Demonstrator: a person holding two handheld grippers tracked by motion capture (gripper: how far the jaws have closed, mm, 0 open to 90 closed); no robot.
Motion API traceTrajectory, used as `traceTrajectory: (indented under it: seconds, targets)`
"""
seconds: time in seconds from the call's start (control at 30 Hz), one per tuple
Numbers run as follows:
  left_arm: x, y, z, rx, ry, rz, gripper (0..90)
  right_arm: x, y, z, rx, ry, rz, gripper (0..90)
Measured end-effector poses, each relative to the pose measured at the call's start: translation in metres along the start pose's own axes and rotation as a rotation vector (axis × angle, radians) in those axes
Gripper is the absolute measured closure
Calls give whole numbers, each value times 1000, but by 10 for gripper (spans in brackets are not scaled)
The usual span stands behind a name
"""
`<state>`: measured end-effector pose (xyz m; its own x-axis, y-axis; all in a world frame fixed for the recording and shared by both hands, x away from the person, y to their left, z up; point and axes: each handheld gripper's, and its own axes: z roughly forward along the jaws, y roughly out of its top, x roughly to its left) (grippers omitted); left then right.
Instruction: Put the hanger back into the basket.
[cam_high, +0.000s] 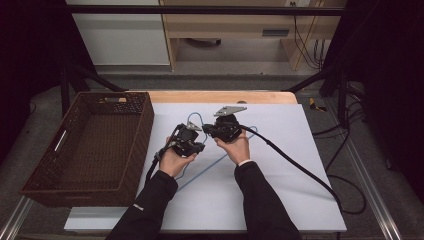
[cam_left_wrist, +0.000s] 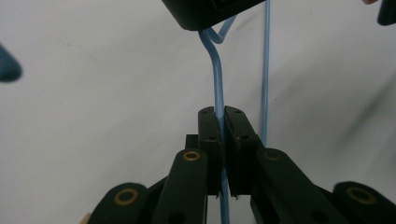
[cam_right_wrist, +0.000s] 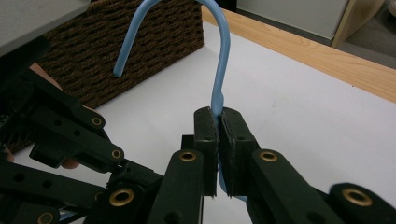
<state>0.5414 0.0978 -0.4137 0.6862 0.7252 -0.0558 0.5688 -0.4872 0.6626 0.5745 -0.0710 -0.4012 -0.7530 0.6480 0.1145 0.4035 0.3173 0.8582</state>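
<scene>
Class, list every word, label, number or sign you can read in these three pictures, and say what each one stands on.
None can be read.
Sleeve: a small white mark near the left cuff, too small to read.
Gripper body at the top of the left gripper view: a label at the edge, cut off and blurred.

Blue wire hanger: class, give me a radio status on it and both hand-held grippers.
Left hand-held gripper shut on blue wire hanger. Right hand-held gripper shut below its hook. Wicker basket left, apart.

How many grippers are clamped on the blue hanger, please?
2: the left gripper is shut on the blue hanger along its wire, and the right gripper is shut just below its hook.
</scene>
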Motion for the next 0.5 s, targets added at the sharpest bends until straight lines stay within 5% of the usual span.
traceTrajectory:
  seconds: [0.37, 0.5]
  targets:
    - [-2, 1, -7, -34, -11, -17, 877, 3, 3, -8, -18, 3, -14, 846]
    - [-3, 2, -13, -40, 2, -15, 878, 7, 5, -18, -29, 15, -32, 737]
